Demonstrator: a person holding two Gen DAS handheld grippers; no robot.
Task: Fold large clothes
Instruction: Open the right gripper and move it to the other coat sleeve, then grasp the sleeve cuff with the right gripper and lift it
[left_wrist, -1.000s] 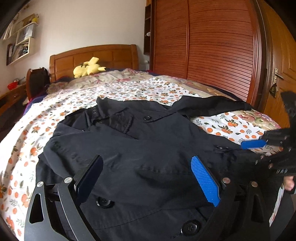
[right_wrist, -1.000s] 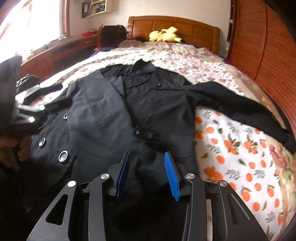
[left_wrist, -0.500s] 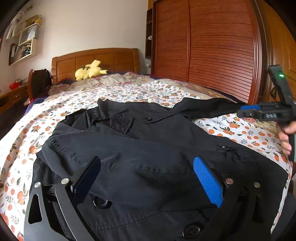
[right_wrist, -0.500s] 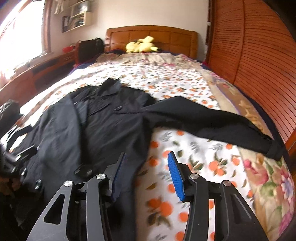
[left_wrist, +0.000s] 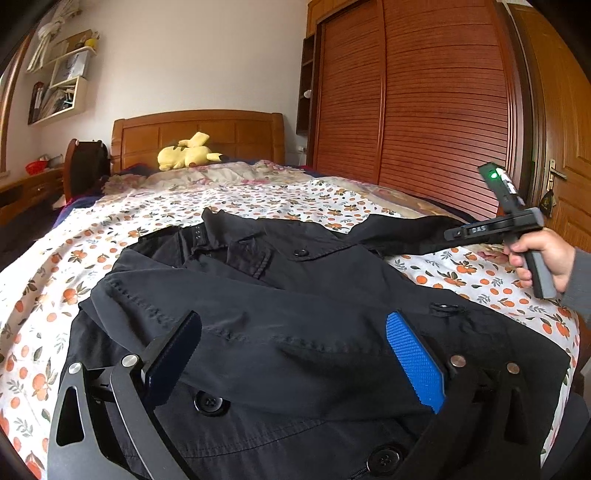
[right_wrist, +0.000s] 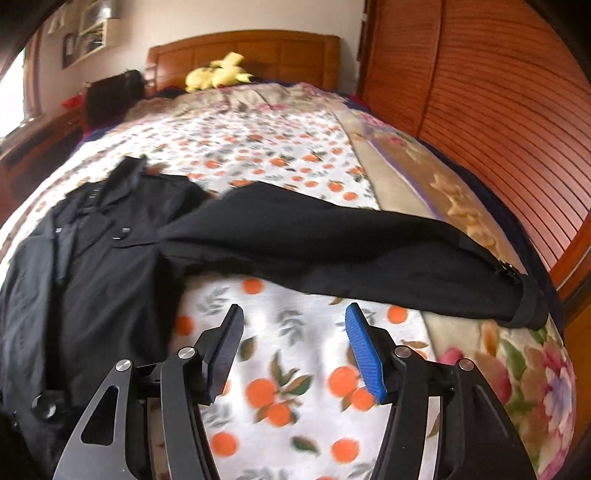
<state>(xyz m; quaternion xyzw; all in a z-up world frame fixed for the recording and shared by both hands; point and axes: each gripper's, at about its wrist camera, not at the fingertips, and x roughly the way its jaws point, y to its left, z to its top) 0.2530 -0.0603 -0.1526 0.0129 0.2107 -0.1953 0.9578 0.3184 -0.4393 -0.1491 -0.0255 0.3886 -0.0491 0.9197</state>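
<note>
Right wrist view shows we have slid our right tool (right_wrist: 293, 345) off the black coat (right_wrist: 85, 280) toward its far sleeve (right_wrist: 332, 247), pads spreading wider, nothing between them.

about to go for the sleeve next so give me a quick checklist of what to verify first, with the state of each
1. Right gripper has nothing between its fingers: ok, its jaws are opening over bare bedsheet.
2. Outstretched sleeve lies flat and reachable ahead of the right gripper: ok, nothing on top of it.
3. Sleeve cuff is fully on the bed: cannot tell, it sits close to the bed's edge.
4. Left gripper is free of the black coat: ok, its fingers are wide apart over the cloth, gripping nothing.
5. The other sleeve is already folded across the coat front: ok.
6. Coat body is smooth: not ok, creases near the collar.
</note>
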